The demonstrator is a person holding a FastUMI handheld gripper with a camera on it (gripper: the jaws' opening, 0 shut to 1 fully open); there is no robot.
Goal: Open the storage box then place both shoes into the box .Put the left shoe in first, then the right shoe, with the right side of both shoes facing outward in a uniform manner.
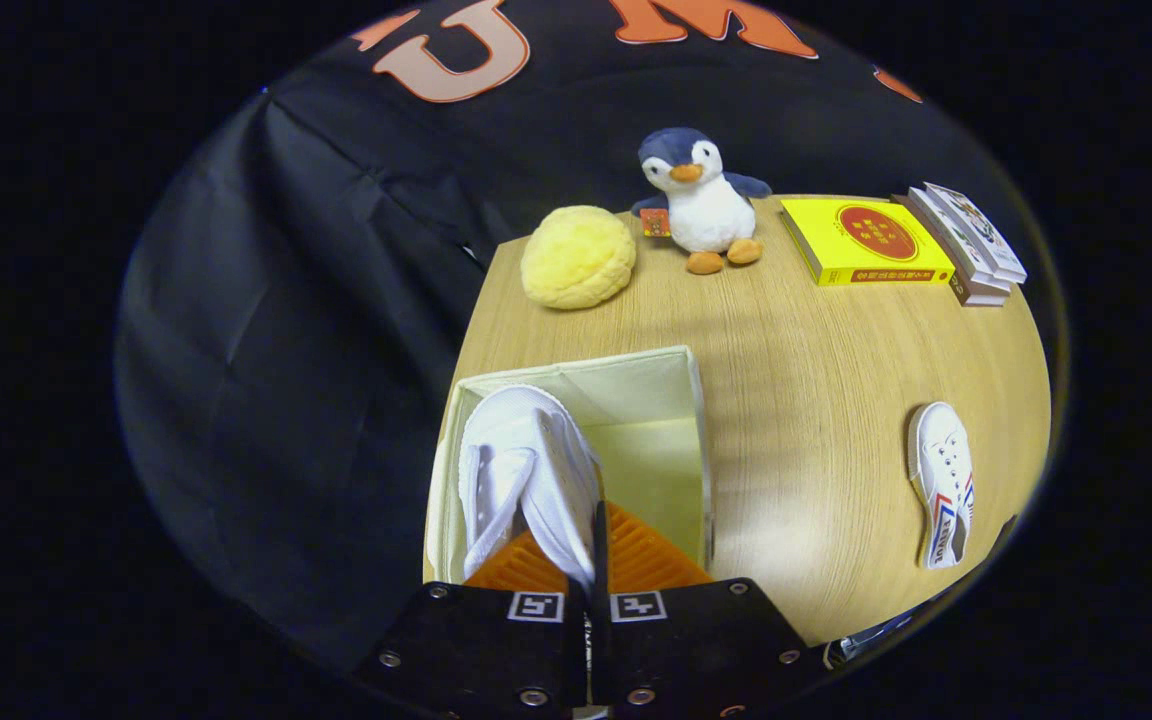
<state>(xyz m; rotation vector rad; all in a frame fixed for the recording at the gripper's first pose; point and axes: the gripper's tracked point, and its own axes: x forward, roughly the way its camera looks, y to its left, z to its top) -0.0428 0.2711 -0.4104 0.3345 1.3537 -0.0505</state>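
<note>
- While my tool (586, 560) pinches it, the white canvas shoe (526, 470) hangs over the open storage box (681, 400), its toe pointing away from me and its laces showing on the left side.
- My fingers are nearly together, both ribbed pads pressing the shoe's heel end, so the tool is narrow and gripping that shoe.
- That box is pale cream fabric, square and soft-walled, open on top; the part of its inside I can see past the shoe is bare.
- A second shoe (941, 485), white with red and blue stripes along its side, lies on its side on the surface (806, 400), well apart from the box to the right.
- That surface is light wood grain with a smooth finish.
- Beyond the box sit a round, nubbly yellow cushion (577, 256), a plush penguin (698, 200) standing upright, a thick yellow book (861, 242) lying flat, and a small stack of books (971, 245) just beside it.
</note>
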